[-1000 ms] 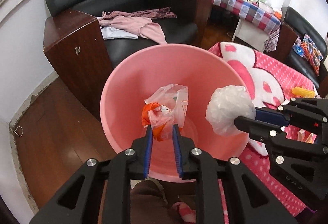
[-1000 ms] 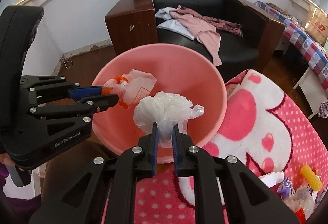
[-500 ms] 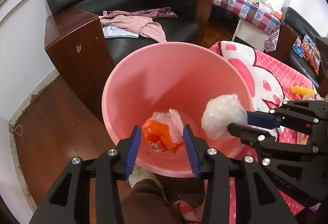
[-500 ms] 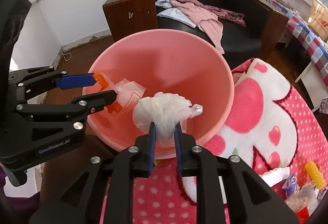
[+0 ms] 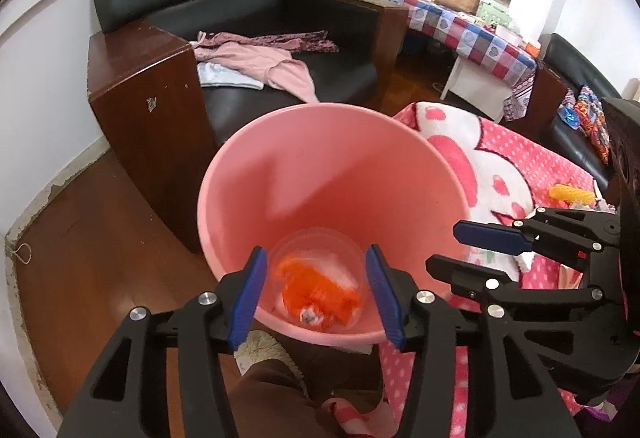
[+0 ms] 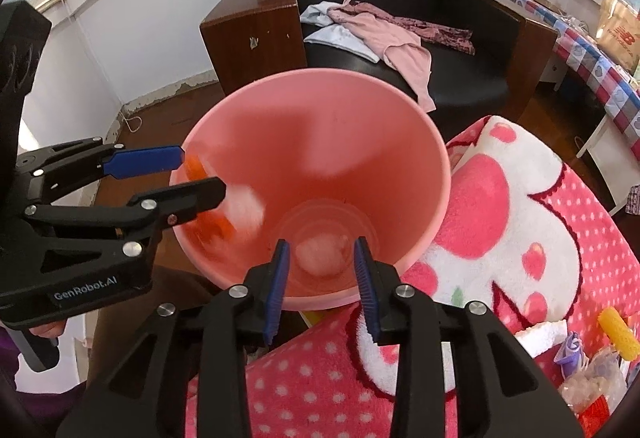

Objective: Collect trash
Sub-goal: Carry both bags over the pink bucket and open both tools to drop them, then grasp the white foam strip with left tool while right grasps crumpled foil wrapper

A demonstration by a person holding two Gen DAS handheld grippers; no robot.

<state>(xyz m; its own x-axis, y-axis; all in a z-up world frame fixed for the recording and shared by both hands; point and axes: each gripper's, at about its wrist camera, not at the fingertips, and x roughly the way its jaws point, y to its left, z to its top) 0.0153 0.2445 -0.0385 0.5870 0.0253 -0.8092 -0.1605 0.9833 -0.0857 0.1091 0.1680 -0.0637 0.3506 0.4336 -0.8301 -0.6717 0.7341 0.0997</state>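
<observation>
A pink bin [image 5: 328, 165] stands on the floor beside a pink blanket; it also shows in the right wrist view [image 6: 320, 117]. My left gripper [image 5: 316, 294] is open and empty over the bin's near rim. An orange and clear plastic bag [image 5: 320, 292] lies at the bin's bottom, blurred in the right wrist view [image 6: 224, 205]. My right gripper [image 6: 320, 278] is open and empty over the bin; it shows from the side in the left wrist view [image 5: 456, 246]. A white plastic wad [image 6: 320, 254] is down inside the bin.
A pink spotted blanket [image 6: 520, 197] with more trash, including a yellow roller [image 6: 618, 334] and wrappers [image 6: 588, 382], lies to the right. A black armchair [image 5: 280, 49] with clothes [image 5: 260, 61] and wooden sides stands behind the bin. A checked table [image 5: 460, 25] is at the back right.
Both grippers opened. The orange and clear bag dropped from my left gripper to the bin's bottom, and the white wad dropped from my right gripper into the bin.
</observation>
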